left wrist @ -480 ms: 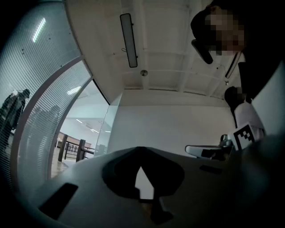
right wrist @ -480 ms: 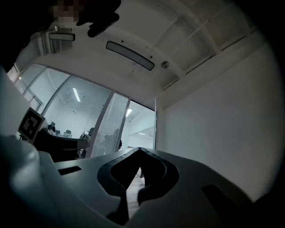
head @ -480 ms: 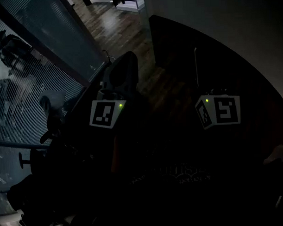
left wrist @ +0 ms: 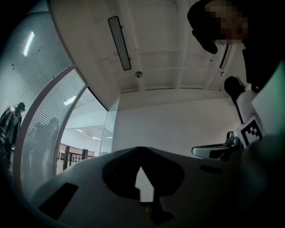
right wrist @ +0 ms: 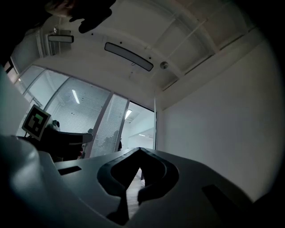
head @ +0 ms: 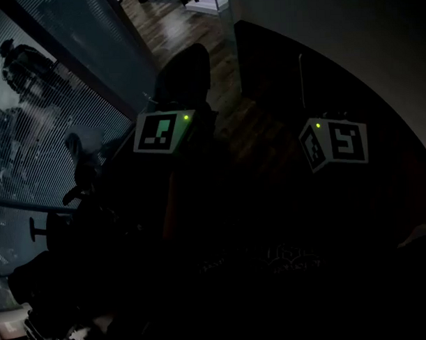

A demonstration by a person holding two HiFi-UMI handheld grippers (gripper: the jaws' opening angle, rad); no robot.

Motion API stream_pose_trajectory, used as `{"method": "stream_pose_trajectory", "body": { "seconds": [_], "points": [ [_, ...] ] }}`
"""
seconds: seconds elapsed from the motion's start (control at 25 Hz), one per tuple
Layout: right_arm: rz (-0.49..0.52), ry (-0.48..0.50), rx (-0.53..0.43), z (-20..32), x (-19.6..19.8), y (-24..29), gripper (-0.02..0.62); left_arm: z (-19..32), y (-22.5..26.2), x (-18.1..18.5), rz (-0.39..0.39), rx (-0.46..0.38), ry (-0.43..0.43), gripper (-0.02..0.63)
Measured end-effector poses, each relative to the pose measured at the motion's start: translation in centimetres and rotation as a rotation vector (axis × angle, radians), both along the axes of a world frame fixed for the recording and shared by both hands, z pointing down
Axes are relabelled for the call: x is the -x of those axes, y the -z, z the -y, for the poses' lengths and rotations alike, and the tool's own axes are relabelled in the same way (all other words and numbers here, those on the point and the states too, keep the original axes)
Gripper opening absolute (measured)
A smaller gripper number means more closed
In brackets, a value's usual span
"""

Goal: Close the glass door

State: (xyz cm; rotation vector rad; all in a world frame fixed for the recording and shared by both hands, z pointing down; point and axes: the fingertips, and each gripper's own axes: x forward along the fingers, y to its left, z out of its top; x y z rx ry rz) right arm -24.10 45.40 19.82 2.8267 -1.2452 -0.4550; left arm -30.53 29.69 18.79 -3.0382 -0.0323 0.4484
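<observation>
1. Glass, clear and unframed, forms the glass door (right wrist: 155, 119). In the right gripper view its upright edge stands far ahead, just beside the white wall (right wrist: 213, 116) on the right. A lit gap opens on the door's left.
2. Left of that gap runs a striped glass partition (head: 51, 136). It fills the left side of the head view, and a dark figure of a person (left wrist: 11, 124) shows against it.
3. The left gripper (left wrist: 141, 152) has its jaws pressed together at the tips with nothing between them. It tilts up toward the ceiling, and its marker cube (head: 161, 132) carries a small green light.
4. The right gripper (right wrist: 140, 152) is likewise pinched closed and empty, and it tilts upward too. Its marker cube (head: 335, 142) sits to the right in the head view.
5. The two grippers are held side by side, the left one nearer the partition and the right one nearer the wall. Neither touches the door, which lies far beyond both.
6. A wooden floor (head: 173, 28) stretches away at the far end, between the partition and the door edge.
7. A long dark ceiling lamp (left wrist: 120, 43) hangs overhead. Most of the near part of the head view is too dark to make out.
</observation>
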Motion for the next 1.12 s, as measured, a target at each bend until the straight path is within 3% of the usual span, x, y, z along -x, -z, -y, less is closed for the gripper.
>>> {"method": "stream_pose_trajectory", "body": {
  "seconds": [0.12, 0.72, 1.12],
  "points": [
    [-0.004, -0.009, -0.022, 0.2, -1.0, 0.5, 0.002, 0.0, 0.9, -0.8, -0.004, -0.028, 0.006, -0.006],
    [0.015, -0.02, -0.019, 0.6, -2.3, -0.3, 0.002, 1.6, -0.4, -0.4, 0.023, 0.017, 0.079, -0.006],
    [0.071, 0.018, -0.065, 0.6, -2.5, -0.7, 0.002, 1.9, -1.0, 0.0, 0.028, 0.036, 0.086, -0.006]
  ]
}}
